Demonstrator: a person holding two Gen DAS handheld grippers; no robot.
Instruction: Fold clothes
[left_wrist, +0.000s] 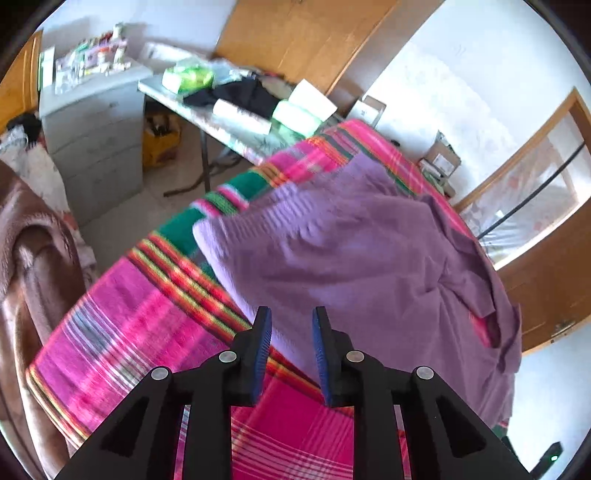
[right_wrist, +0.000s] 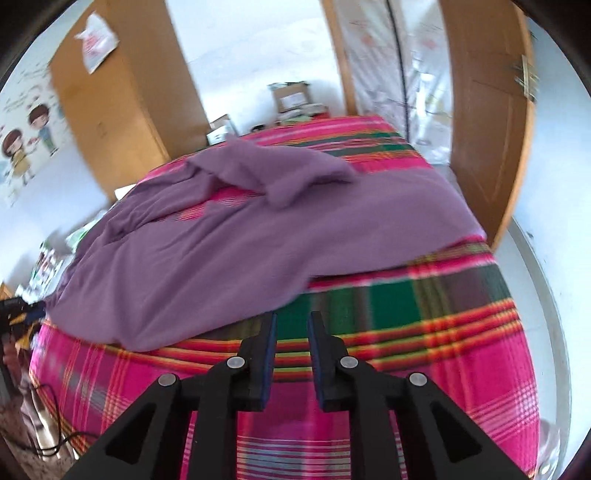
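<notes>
Black plastic left gripper, blue-padded fingers parted with a clear gap, nothing between them; it hangs over the near edge of the purple knitted garment. Black right gripper likewise parted and empty, tips above a green band of the bright pink plaid bedcover, just short of the garment's hem.

Garment lies spread, rumpled, across the middle of the bedcover; one part folded back over itself toward the far side, pink plaid showing through an opening there. Both views motion-blurred, so fabric detail is soft.

Left wrist view, beyond the bed: brown blanket heaped at the left edge; grey drawer cabinet topped with small clutter; folding table carrying a dark cloth and pale packages. Farther back, wooden wardrobe against a white wall.

Right wrist view, far end: cardboard boxes on the floor, wooden door at right.
</notes>
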